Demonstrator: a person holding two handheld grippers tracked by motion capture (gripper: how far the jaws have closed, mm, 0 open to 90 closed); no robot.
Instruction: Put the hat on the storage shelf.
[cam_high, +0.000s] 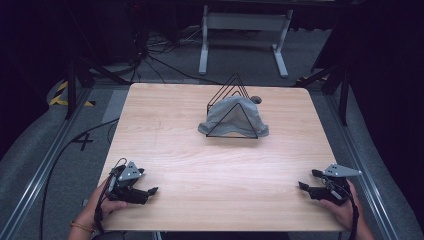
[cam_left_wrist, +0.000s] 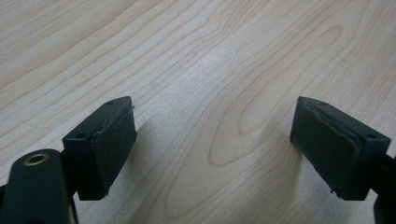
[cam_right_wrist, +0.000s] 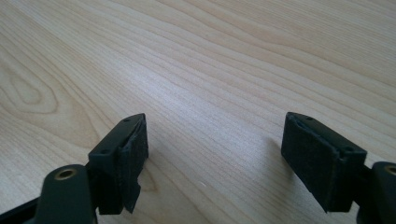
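1. The tabletop (cam_high: 210, 165) is pale wood with rounded far corners, and most of its surface lies bare between the two hands.
2. A grey cloth (cam_high: 231, 116) lies draped in a heap on the far middle of the tabletop, well apart from both grippers.
3. A black wire rack (cam_high: 231, 105) of triangular frames stands upright over the grey cloth; the cloth hangs through it and spreads out at its foot on the wood.
4. The left gripper (cam_high: 152, 190) rests low at the near left corner, held in the person's left hand (cam_high: 107, 202); its jaws stand spread wide over bare wood grain, with nothing between them.
5. The right gripper (cam_high: 306, 180) sits at the near right edge in the right hand (cam_high: 345, 207); its jaws are likewise spread apart, pinching nothing.
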